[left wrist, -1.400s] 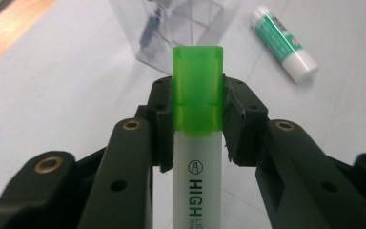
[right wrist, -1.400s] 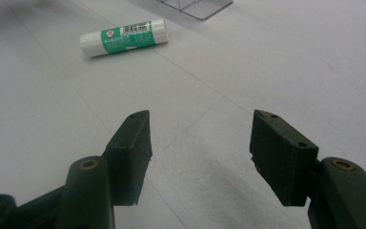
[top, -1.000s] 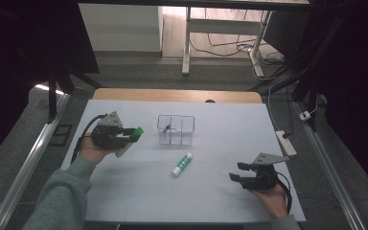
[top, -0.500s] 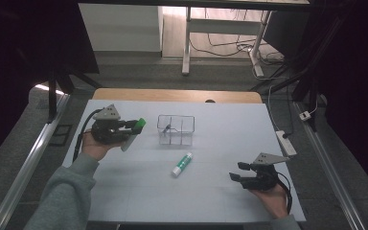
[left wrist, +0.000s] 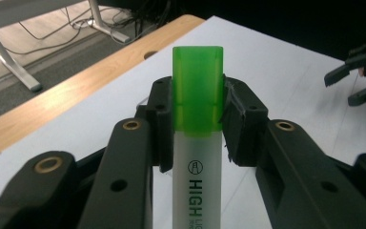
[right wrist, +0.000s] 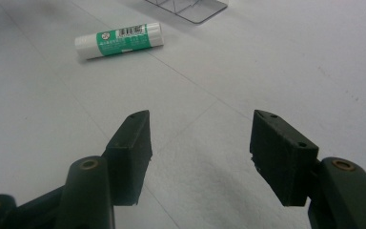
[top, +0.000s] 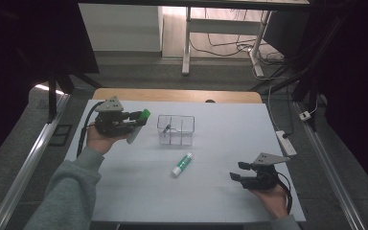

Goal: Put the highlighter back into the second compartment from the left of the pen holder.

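Highlighter point(left wrist: 198, 114) count is one, held by the left gripper point(top: 135, 120); one glue stick point(top: 182, 164) lies on the table point(top: 220, 134), and one clear organiser box point(top: 176, 129) stands at about 12 o'clock from that stick. Grippers number two, one in each hand. The left gripper's fingers point(left wrist: 158, 124) press on both sides of the highlighter just below and across the seam of its cap, so the pen is clamped between them, above the table's 9 o'clock side and just beside the box. The right gripper point(top: 242, 172) sits near the table's 4 o'clock corner with its fingers point(right wrist: 131, 148) standing wide apart and nothing between them. In the left gripper view the highlighter's lower barrel is cut off at the bottom edge, and its print reads "HIGH" with the rest too small to make out. A small dark item inside the box is too small to tell in the high view. The highlighter has a translucent bright green cap and a frosted white barrel with black lettering; the glue stick is white with a green label
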